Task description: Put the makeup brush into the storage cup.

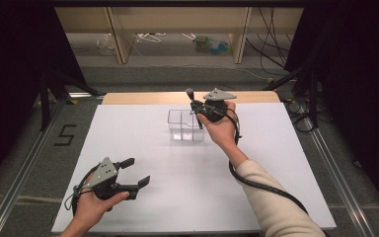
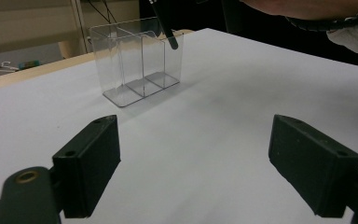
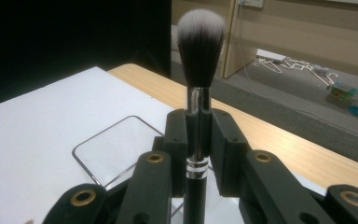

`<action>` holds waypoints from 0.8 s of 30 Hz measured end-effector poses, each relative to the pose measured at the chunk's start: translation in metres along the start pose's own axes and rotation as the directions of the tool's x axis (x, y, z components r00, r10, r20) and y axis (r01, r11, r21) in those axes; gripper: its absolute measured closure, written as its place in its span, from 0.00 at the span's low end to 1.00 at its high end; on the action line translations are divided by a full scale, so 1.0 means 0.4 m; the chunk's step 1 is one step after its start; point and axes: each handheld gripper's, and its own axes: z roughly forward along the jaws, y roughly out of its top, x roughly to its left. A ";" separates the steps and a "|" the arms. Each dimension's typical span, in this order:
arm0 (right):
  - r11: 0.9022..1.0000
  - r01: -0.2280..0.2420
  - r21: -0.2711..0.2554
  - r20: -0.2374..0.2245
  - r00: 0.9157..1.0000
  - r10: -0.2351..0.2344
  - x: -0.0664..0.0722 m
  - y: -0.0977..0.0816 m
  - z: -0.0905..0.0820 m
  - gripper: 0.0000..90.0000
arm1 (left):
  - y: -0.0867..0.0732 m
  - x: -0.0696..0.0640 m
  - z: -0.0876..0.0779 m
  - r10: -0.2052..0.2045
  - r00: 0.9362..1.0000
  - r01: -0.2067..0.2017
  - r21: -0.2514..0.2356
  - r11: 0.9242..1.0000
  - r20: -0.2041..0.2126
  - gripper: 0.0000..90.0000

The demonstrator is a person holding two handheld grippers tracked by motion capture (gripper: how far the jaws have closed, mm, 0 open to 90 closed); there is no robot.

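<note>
Where the white table (image 1: 128,133) carries a clear divided container (image 1: 185,125), the right gripper (image 3: 198,135) is clamped on a makeup brush (image 3: 199,70), bristles up, the handle's lower end over the container's right compartment. Left gripper (image 1: 134,172): jaws spread wide, nothing between them, low over the table's near left part, well apart from the container.

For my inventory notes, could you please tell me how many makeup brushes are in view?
1: the makeup brush is clamped bristles-up in the right gripper, above the clear divided organizer. None seems hidden.
</note>
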 end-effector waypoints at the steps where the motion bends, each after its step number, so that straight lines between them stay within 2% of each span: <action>1: 1.000 -0.001 0.001 0.001 1.000 0.001 0.000 0.000 0.000 0.87 | 0.000 0.000 0.001 0.000 1.000 0.000 -0.002 1.000 0.000 0.18; 24: 1.000 -0.006 0.015 0.003 1.000 0.006 -0.001 -0.010 0.006 0.87 | 0.000 0.000 0.000 0.001 1.000 -0.001 0.000 1.000 -0.001 0.18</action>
